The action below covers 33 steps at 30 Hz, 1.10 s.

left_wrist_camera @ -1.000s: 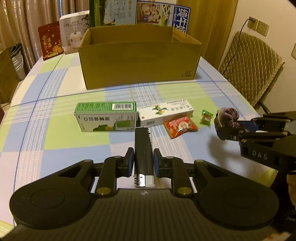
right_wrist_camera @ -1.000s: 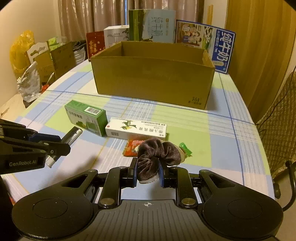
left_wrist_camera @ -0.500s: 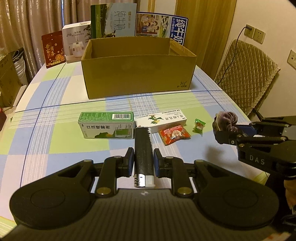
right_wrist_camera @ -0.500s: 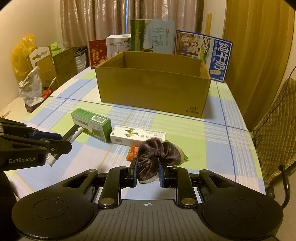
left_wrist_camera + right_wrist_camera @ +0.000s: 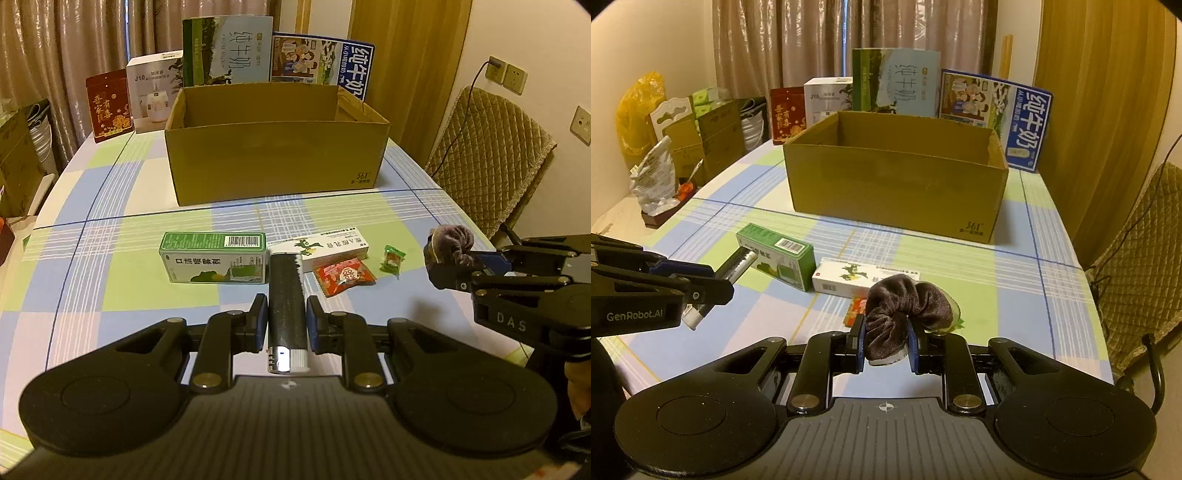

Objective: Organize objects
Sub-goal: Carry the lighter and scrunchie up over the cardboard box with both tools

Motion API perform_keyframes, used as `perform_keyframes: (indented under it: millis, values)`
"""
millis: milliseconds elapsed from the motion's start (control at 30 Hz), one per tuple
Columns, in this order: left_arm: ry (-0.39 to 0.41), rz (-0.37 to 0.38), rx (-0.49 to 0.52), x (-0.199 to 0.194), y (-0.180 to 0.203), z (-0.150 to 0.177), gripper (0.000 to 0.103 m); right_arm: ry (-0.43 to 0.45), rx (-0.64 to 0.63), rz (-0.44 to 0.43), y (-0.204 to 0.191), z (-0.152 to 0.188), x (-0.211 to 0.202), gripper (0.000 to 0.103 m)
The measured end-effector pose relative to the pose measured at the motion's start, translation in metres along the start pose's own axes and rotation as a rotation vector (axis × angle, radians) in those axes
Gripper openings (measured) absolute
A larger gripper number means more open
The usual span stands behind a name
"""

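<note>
- Open brown cardboard box [image 5: 277,158] sits upper centre, awaiting items.
- Left tongs [image 5: 287,319] clamp a black cylindrical lighter [image 5: 287,295]; right tongs [image 5: 886,345] clamp a brown velvet scrunchie [image 5: 905,302].
- Carrying step; next, likely release over the box.

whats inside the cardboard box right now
Both views show only bare inner walls of the cardboard box; nothing sticks up above its rim. Its floor is hidden behind the front wall, so low items inside cannot be ruled out.
</note>
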State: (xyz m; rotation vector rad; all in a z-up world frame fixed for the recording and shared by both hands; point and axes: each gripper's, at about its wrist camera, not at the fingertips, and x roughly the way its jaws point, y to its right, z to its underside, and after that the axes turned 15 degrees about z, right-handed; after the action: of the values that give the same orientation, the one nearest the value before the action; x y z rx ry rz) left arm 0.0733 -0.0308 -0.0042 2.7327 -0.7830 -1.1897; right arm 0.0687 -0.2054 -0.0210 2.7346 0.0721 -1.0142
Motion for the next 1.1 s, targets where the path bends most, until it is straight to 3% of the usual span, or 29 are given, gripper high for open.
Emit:
perform_keyframes:
  millis: [533, 800, 1100]
  values:
    - [0.023, 0.014, -0.001, 0.001, -0.010, -0.024, 0.017, 0.005, -0.006, 0.002, 0.008, -0.018, 0.007, 0.019]
    - [0.059, 0.024, 0.017, 0.006, -0.028, -0.074, 0.017, 0.028, 0.026, -0.017, 0.026, -0.068, 0.024, 0.019]
    - [0.099, 0.048, 0.025, 0.023, -0.057, -0.153, 0.017, 0.060, 0.039, -0.057, 0.041, -0.146, 0.055, 0.019]
